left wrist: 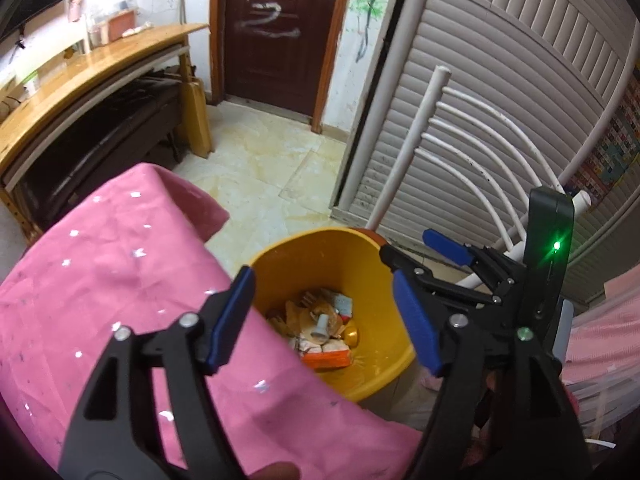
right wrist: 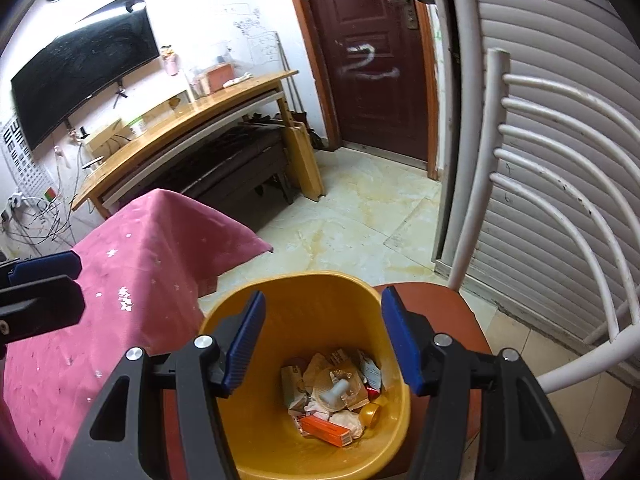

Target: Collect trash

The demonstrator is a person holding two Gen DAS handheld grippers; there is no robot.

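Two sets of tongs hang over the yellow bin. At nine o'clock lies the pink-clothed worktop, bare of litter where it shows. The left tongs stand wide and empty; the right tongs stand partly open, empty too. Trash, an orange box and crumpled wrappers, sits at the bin's bottom, six o'clock. The drop looks finished; next, I judge, comes searching for more litter.

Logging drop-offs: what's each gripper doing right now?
Left gripper: open, empty, over the yellow bin.
Right gripper: open, empty, over the same bin.
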